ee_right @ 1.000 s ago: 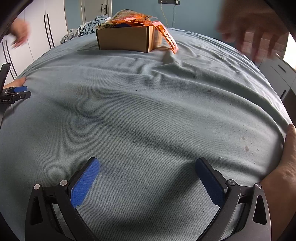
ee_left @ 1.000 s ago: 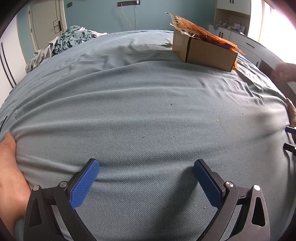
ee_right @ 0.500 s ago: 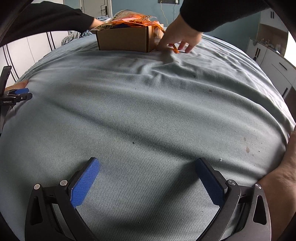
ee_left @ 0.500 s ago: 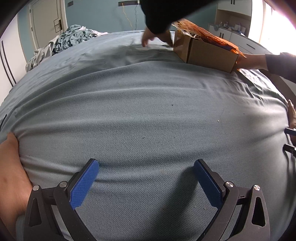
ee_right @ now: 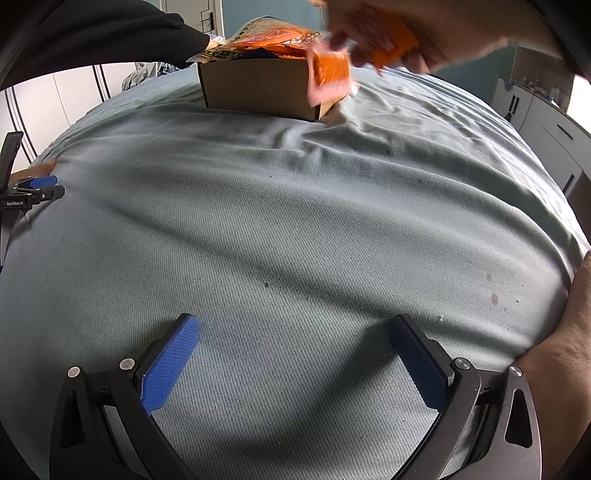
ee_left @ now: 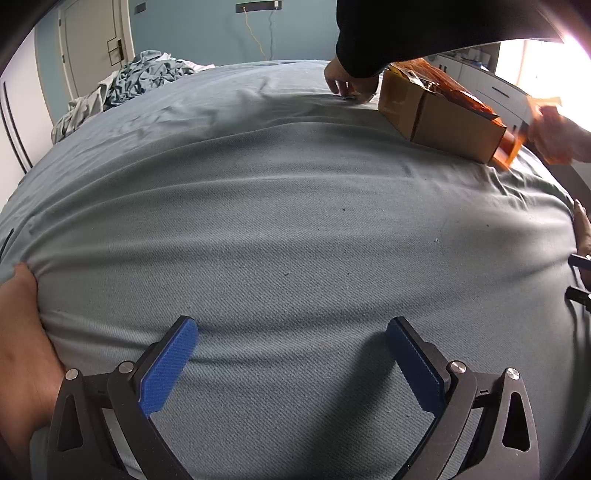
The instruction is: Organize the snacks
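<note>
Right wrist view: both grippers are held wide apart and empty, so the box at the bed's far edge should be neared slowly.

A matt, ribbed cloth bedsheet, a matt cardboard box and glossy orange foil packets were seen.

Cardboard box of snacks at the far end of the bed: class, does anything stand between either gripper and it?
Nothing lies on the bedsheet between the open right gripper and the cardboard box. But another person's hands are at the box, pulling out an orange snack packet. The left gripper is also open.
</note>
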